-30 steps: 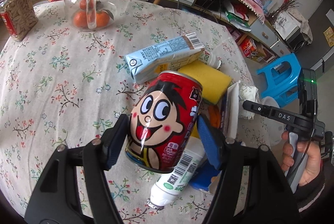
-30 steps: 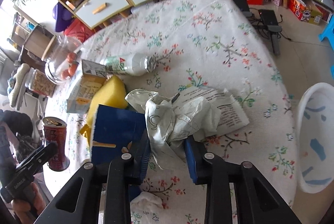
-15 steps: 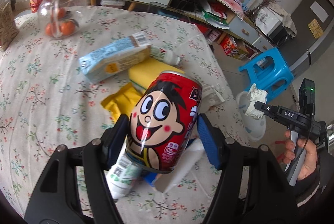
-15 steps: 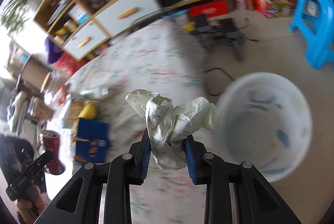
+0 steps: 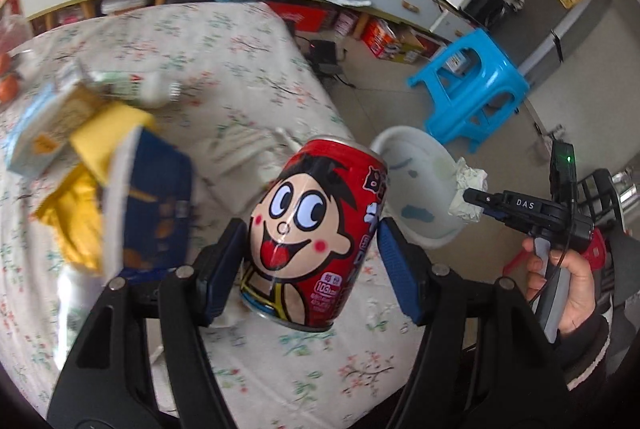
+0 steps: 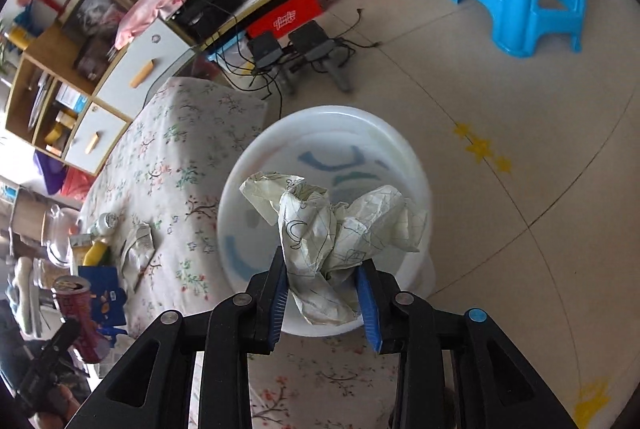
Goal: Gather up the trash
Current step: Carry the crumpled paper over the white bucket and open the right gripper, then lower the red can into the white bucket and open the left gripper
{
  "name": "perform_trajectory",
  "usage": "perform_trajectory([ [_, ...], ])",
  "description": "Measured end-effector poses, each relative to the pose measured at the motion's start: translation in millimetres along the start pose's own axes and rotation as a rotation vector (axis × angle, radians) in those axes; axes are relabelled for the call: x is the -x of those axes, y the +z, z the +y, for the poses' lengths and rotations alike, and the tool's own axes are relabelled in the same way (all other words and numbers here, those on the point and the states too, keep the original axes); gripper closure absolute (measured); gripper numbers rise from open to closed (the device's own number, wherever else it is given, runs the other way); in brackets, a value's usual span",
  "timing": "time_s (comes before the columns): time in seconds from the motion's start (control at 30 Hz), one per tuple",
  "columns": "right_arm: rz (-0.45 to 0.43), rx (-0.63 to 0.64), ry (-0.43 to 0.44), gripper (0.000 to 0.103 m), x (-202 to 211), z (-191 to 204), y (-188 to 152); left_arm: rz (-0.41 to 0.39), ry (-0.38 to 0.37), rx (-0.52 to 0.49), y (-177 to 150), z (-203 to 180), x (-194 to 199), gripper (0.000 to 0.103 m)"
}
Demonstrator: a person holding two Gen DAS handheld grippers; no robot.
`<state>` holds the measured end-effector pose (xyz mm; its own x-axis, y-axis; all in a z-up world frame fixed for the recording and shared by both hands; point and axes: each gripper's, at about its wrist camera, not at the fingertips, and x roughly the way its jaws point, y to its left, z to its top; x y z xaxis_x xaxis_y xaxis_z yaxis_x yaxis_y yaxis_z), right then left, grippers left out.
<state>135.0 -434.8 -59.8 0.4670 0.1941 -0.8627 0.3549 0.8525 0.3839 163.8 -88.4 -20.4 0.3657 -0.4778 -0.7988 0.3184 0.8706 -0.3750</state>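
Gripping red can (image 5: 316, 233), right view: crumpled paper (image 6: 332, 229) over bin (image 6: 256, 165)

In the left wrist view the heap at the left of the frame is smeared by motion blur: the blue box (image 5: 154, 197), yellow packet (image 5: 76, 217), milk carton (image 5: 44, 133) and bottle (image 5: 136, 87) have no readable print. The can (image 5: 316, 249) hides the table (image 5: 248, 69) behind it and the near rim of the white bin (image 5: 416, 189). The small print at the can's foot is too fine to read. In the right wrist view the crumpled paper (image 6: 336, 241) covers part of the bin's floor, and the lower left corner is dark, with the left gripper (image 6: 48, 361) only partly seen.
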Motion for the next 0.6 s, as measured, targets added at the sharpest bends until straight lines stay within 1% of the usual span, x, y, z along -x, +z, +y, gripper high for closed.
perform_trajectory([
  [0.03,0.0,-0.005,0.011,0.057,1.2,-2.1,-0.3,0.01,-0.008,-0.009,1.7,-8.4,-6.1,0.035],
  [0.07,-0.004,-0.009,0.02,0.044,2.9,-4.7,-0.4,0.018,-0.015,-0.015,3.7,-15.0,-12.1,0.035],
  [0.1,-0.01,-0.014,0.025,0.035,4.9,-7.0,0.1,0.027,-0.023,-0.019,6.6,-22.7,-20.1,0.035],
  [0.13,-0.017,-0.017,0.029,0.033,7.5,-9.1,0.3,0.033,-0.029,-0.024,7.4,-30.1,-25.7,0.035],
  [0.2,-0.032,-0.015,0.027,0.032,13.0,-13.1,1.1,0.049,-0.034,-0.039,11.1,-43.1,-38.1,0.035],
  [0.4,-0.063,-0.038,-0.015,0.032,22.3,-35.2,2.3,0.088,-0.048,-0.079,18.9,-81.9,-72.6,0.035],
  [0.6,-0.069,-0.076,-0.03,0.031,28.1,-57.6,2.1,0.11,-0.041,-0.107,23.1,-101.4,-98.3,0.035],
])
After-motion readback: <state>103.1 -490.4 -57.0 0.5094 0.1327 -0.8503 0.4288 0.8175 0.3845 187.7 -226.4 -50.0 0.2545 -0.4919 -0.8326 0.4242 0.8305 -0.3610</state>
